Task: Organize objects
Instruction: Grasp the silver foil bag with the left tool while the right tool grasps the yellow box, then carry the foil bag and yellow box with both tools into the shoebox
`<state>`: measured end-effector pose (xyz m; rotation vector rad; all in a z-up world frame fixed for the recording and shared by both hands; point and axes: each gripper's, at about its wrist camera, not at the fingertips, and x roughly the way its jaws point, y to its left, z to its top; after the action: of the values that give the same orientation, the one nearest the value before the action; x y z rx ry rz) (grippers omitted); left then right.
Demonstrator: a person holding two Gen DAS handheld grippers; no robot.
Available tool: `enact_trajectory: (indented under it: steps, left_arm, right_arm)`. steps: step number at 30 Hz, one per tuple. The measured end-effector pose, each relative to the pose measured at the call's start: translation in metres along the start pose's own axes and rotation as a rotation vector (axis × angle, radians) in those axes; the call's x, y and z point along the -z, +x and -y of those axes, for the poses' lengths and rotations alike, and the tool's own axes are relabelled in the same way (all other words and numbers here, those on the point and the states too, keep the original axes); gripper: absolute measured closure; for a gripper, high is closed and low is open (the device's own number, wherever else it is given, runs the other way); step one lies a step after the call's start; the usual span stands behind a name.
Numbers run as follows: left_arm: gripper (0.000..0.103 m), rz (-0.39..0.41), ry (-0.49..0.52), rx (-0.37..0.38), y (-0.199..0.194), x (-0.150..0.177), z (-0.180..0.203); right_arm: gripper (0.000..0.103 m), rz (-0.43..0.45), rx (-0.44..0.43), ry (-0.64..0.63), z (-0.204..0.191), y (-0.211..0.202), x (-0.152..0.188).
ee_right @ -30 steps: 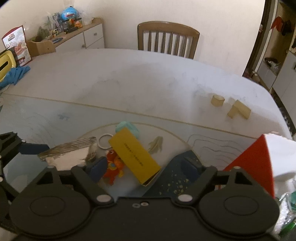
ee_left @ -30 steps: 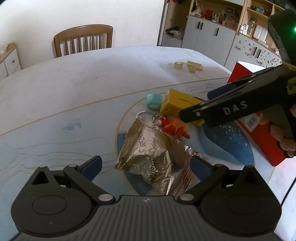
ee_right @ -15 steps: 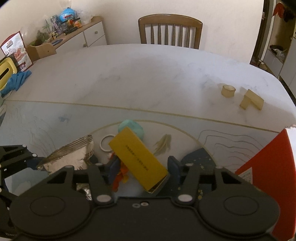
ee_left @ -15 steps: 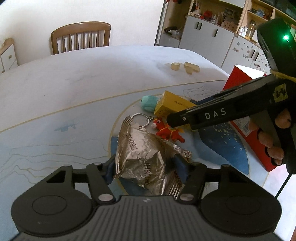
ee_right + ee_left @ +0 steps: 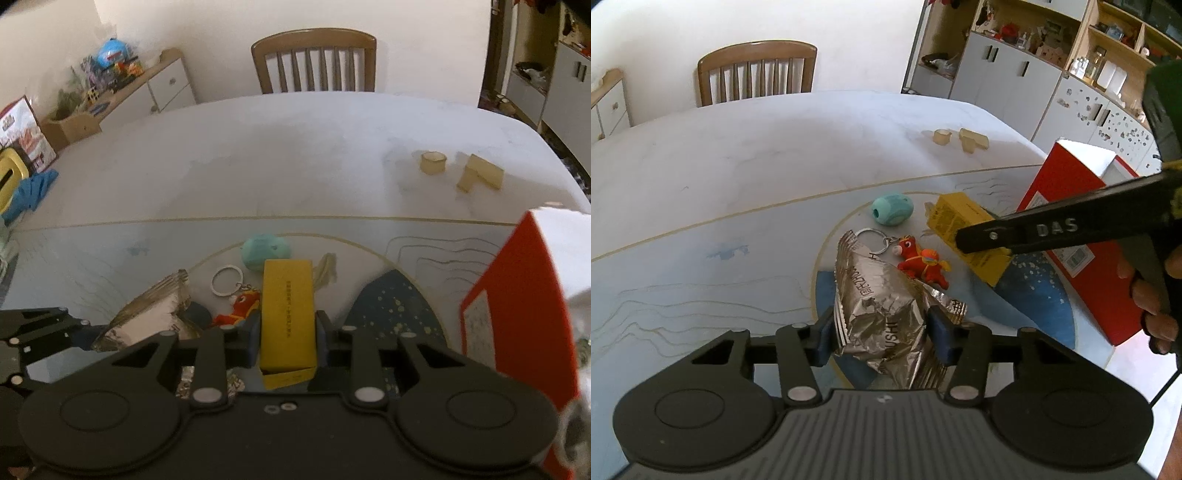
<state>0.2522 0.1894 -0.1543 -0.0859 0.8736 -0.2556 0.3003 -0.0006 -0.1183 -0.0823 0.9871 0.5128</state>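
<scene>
My snack bag (image 5: 882,314) is crinkled silver foil; my box (image 5: 288,314) plain yellow; keychain figure (image 5: 923,264) red-orange; carton (image 5: 1082,236) red and white.

Premises: a private home, dining or living room. A large pale marble-look dining table (image 5: 295,155) fills the view. A brown slatted wooden chair (image 5: 314,61) stands at its far edge, at 12 o'clock. A low white-and-wood sideboard (image 5: 147,92) at 10 o'clock carries toys and a small plant. In the left wrist view, tall white-doored wooden shelving (image 5: 1034,55) at 1 o'clock holds ornaments, jars and figurines.
</scene>
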Motion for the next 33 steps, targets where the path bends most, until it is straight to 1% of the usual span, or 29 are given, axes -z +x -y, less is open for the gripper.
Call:
enact_trajectory:
  steps: [7,14,17,23,28,33]
  left_arm:
    - [0.054,0.011,-0.008,0.004,-0.019,-0.003,0.006]
    - [0.054,0.044,0.006,0.027,-0.053,-0.021,0.025]
    - [0.054,0.065,0.023,0.03,-0.069,-0.03,0.039]
    - [0.054,0.084,0.065,0.047,-0.086,-0.044,0.066]
    - [0.054,0.109,0.109,0.064,-0.095,-0.057,0.096]
    - [0.054,0.127,0.155,0.09,-0.097,-0.069,0.13]
  right_arm:
    - [0.076,0.038,-0.024,0.014,-0.005,-0.041,0.01]
    - [0.075,0.072,-0.03,0.027,-0.005,-0.086,0.014]
    - [0.075,0.095,-0.029,0.035,-0.002,-0.105,0.018]
    - [0.075,0.135,-0.012,0.051,0.011,-0.137,0.025]
    - [0.075,0.168,0.015,0.06,0.025,-0.161,0.031]
    - [0.075,0.204,0.04,0.086,0.047,-0.18,0.037]
